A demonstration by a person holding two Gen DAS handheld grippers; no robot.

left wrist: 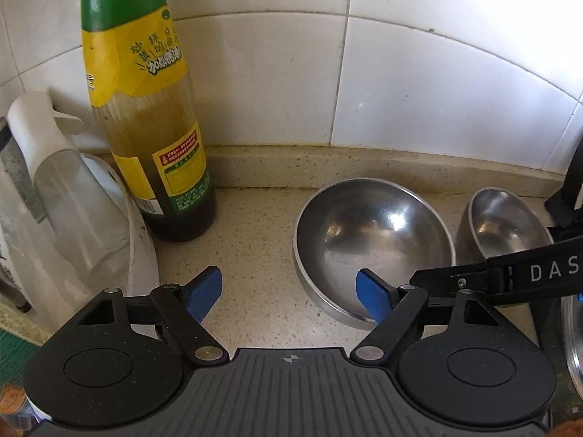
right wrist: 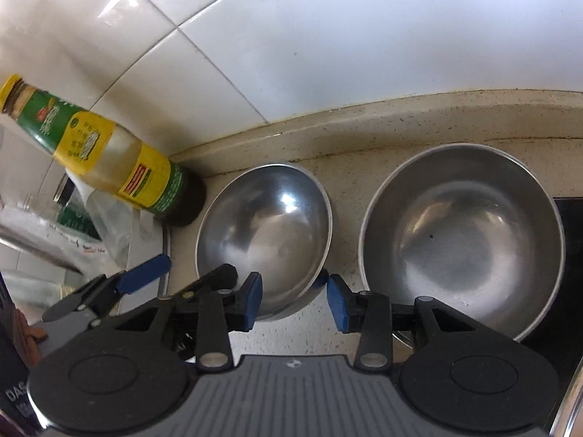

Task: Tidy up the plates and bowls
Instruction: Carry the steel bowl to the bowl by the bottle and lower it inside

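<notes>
Bowls of bare steel sit side by side on the speckled counter (left wrist: pixel 255 291), close to the tiled wall (left wrist: pixel 273 83). In the left wrist view the nearer bowl (left wrist: pixel 371 240) fills the middle right of the frame and the second bowl (left wrist: pixel 506 225) sits at the right edge, just beside it. In the right wrist view the same pair shows as a bowl at centre (right wrist: pixel 266 225) and a larger-looking one at right (right wrist: pixel 462 236), a narrow strip of counter between them.

Left gripper (left wrist: pixel 289 293) is at the bottom of its frame, blue pads spread wide; its right pad (left wrist: pixel 375 298) overlaps the near rim of the first bowl, though I can't tell if it touches. Right gripper (right wrist: pixel 294 298) is also spread, pinching nothing, its left pad (right wrist: pixel 251 298) over the near edge of the centre bowl.

A green-and-yellow sauce bottle (left wrist: pixel 153 116) stands upright at the left of the frame, near the wall, with a white plastic jug (left wrist: pixel 62 196) at the far left.
</notes>
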